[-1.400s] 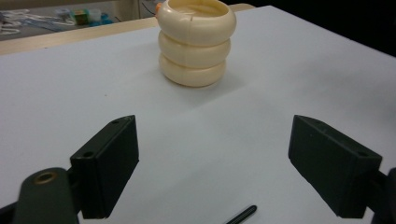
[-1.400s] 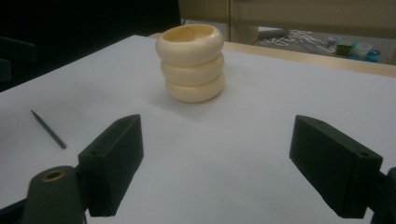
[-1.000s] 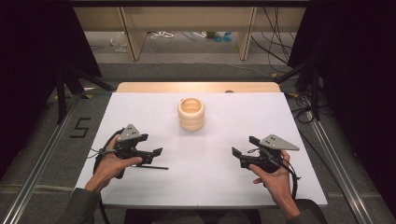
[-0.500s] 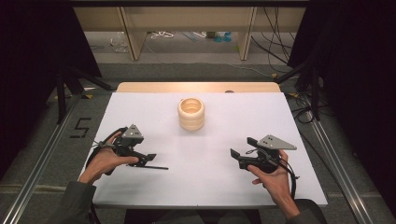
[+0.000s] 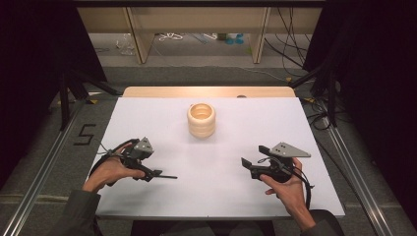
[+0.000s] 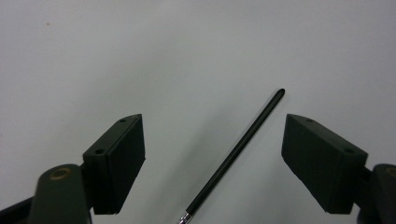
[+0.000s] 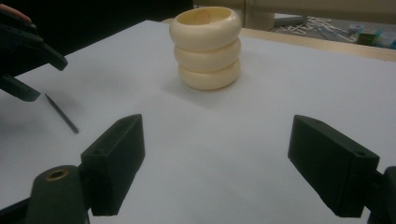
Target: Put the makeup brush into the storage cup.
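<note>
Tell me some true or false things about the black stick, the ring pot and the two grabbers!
1. The thin black stick lies on the white table between the open jaws of the left hand-held gripper. True.
2. The right hand-held gripper is squeezing the cream ringed pot. False: its jaws are open and the pot stands apart, farther up the table.
3. The cream ringed pot stands upright. True.
4. The black stick is inside the pot. False: it lies flat on the table by the left hand-held gripper.
5. The left pads press on the stick. False: both stand clear of it.
</note>
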A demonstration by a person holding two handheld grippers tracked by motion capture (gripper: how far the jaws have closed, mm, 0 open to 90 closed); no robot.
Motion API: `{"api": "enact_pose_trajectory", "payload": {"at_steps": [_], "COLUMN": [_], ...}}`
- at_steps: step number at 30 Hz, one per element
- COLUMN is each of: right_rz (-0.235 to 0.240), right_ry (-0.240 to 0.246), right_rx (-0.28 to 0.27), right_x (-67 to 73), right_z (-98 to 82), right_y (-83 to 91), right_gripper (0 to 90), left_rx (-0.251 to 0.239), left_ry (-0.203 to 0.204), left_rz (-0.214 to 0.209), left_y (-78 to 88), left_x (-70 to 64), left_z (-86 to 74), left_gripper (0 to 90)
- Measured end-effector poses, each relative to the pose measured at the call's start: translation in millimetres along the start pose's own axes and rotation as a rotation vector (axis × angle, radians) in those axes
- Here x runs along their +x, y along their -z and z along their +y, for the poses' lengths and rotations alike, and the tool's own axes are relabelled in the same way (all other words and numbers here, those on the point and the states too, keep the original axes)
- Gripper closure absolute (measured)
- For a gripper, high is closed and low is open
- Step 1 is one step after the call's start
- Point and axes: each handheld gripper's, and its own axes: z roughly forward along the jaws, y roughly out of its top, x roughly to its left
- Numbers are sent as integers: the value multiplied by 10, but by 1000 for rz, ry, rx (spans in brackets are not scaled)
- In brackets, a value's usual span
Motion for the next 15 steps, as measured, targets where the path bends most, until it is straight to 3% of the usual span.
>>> {"api": "enact_pose_trajectory", "payload": {"at_steps": [2, 4, 5, 8, 15], "right_rz": [2, 11, 13, 23, 13], "right_ry": [2, -17, -24, -25, 4], "right_rx": [-1, 19, -2, 5, 9], "right_x": [0, 10, 13, 16, 5], "right_z": [0, 0, -8, -7, -6], "right_y": [-1, 4, -11, -11, -13], "right_gripper": [196, 196, 195, 195, 195], "left_rx": [16, 26, 36, 67, 147], "left_ry": [-24, -20, -39, -57, -99], "left_rz": [4, -6, -14, -4, -5], "left_y": [-13, -32, -36, -60, -97], "left_x": [2, -1, 5, 5, -3], "left_z": [-2, -10, -11, -19, -11], "left_gripper": [225, 227, 238, 262, 307]}}
